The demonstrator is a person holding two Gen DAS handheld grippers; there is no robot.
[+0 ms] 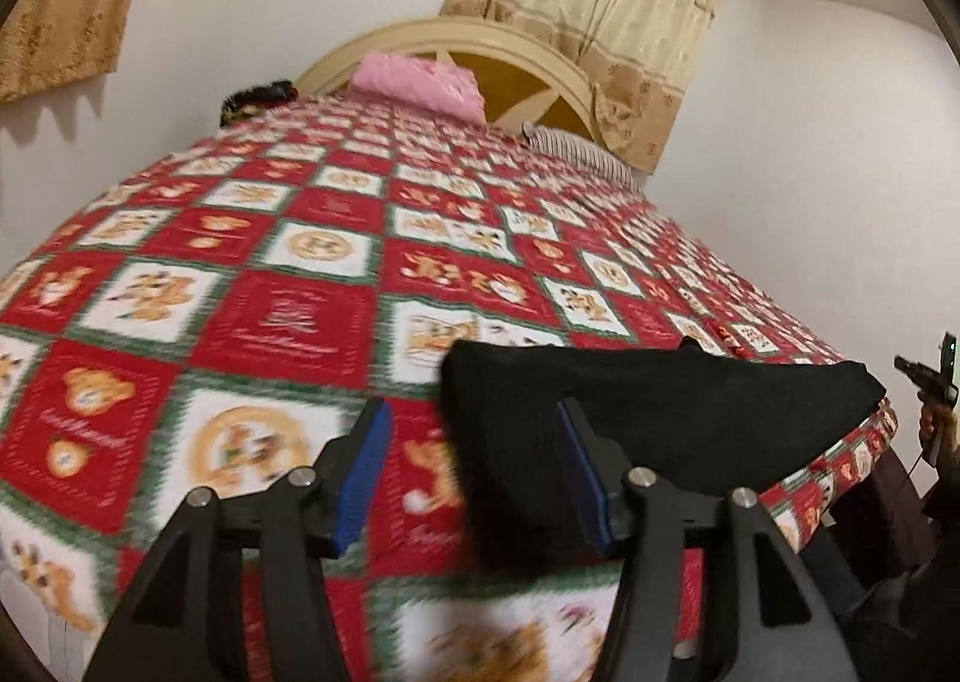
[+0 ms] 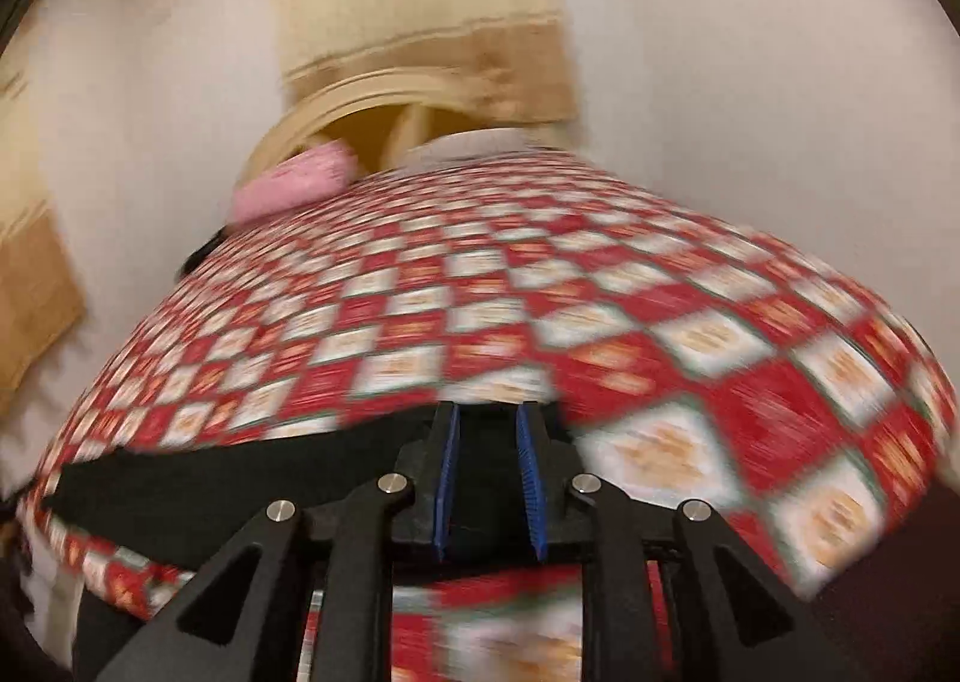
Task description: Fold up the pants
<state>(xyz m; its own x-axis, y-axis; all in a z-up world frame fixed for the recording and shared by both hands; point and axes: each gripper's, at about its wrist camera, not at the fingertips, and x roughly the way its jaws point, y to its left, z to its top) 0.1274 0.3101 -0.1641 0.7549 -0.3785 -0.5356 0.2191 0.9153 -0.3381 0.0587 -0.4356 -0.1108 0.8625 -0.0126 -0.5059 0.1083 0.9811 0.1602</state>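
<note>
Black pants (image 1: 660, 418) lie folded on the red and white teddy-bear bedspread (image 1: 288, 286), near the bed's front edge. My left gripper (image 1: 474, 430) is open over the left end of the pants; the cloth lies between and behind the blue pads, and I cannot tell if it touches them. In the blurred right wrist view the pants (image 2: 240, 478) stretch left along the bed edge. My right gripper (image 2: 487, 430) has its jaws part open with black cloth between the pads (image 2: 528, 466). The right gripper also shows at the far right of the left wrist view (image 1: 936, 382).
A pink pillow (image 1: 420, 81) and a striped pillow (image 1: 576, 150) lie at the headboard (image 1: 456, 36). A dark item (image 1: 258, 99) sits at the bed's far left corner. Curtains (image 1: 600, 3) hang behind. The bedspread (image 2: 540, 292) covers the whole bed.
</note>
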